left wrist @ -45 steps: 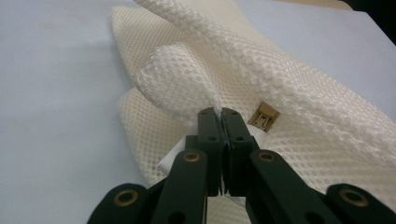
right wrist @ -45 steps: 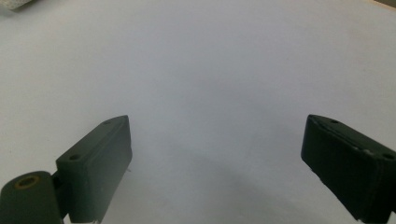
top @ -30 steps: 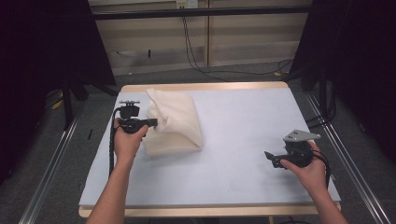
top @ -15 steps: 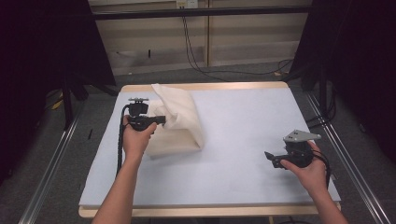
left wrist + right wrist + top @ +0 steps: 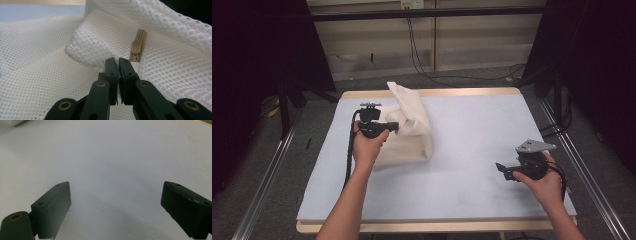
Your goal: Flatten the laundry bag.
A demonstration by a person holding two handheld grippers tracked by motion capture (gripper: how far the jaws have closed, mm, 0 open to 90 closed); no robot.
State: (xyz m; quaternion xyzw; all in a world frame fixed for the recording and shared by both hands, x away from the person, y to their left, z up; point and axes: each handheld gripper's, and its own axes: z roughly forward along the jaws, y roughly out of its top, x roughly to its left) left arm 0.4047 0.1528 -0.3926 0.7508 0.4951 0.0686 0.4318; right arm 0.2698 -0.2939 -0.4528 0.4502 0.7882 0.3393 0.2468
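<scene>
The left gripper has its jaws pressed together on a fold of the white mesh laundry bag, pinching the cloth just beside the tan zipper pull, which sits right above and slightly to the side of the jaw tips. In the high view the left gripper holds that edge raised, so the mesh laundry bag stands up in a peak beyond it while its lower part lies on the pale blue table cover.

Well apart from the bag, the right gripper has its jaws wide apart with nothing between them, hovering over bare cover; in the high view the right gripper sits near the front right corner.

The step looks like lifting the bag by its zipper end. To do it well, keep the pinch firm on the hem rather than on loose mesh, raise it smoothly, and bring the free claw across to the zipper pull or the opposite edge.
</scene>
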